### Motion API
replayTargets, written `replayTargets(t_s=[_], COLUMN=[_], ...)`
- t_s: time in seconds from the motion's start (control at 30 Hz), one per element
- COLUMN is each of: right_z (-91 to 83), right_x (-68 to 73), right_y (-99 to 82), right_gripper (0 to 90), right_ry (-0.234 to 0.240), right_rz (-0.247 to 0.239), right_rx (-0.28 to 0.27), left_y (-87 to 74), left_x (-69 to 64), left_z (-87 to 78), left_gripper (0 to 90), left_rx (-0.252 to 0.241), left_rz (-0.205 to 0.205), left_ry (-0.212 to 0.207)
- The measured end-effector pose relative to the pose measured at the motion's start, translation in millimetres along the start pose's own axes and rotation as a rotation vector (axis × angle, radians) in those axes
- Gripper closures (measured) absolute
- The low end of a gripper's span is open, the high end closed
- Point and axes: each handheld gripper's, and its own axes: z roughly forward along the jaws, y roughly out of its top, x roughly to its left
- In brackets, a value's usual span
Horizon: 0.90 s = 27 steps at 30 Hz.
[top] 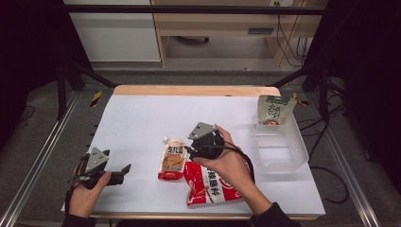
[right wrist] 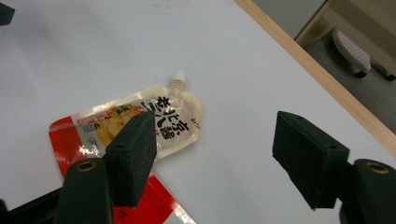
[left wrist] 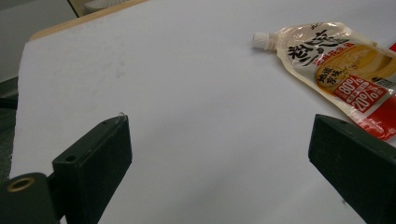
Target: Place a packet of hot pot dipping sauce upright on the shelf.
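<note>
The spouted sauce pouch (top: 172, 159) lies flat mid-worktop (top: 142, 123), touching a red packet (top: 208, 185). The right tool (right wrist: 212, 154) hovers above it, jaws apart. The left tool (top: 124, 170) rests open near the front edge. A clear bin (top: 279, 146) stands rightward.

Cream-and-red spouted sauce pouch (top: 172, 160) lies flat mid-table, spout pointing away.

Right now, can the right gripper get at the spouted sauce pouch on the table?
Probably yes. The right gripper hovers beside the spouted pouch, jaws apart with nothing between them, and only bare white table surrounds the pouch's upper end.
</note>
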Motion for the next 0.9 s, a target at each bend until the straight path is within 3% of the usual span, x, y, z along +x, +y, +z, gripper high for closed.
replayTargets(t_s=[0.3,0.57,0.9], right_z=[23.1,55.4,86.7], right_x=[1.9,1.7,-7.7], right_y=[10.0,17.9,14.9], right_gripper=[45.2,55.6,60.5], right_ry=[0.035,0.073,0.071], right_rz=[0.007,0.035,0.083], right_rx=[0.033,0.07,0.122], left_y=[0.6,0.5,1.5], left_x=[-0.5,-0.8,-1.6], left_z=[0.4,0.1,1.0], left_gripper=[6.0,6.0,6.0], left_rx=[0.001,0.0,-0.002], left_rz=[0.003,0.008,0.015], left_ry=[-0.003,0.0,-0.005])
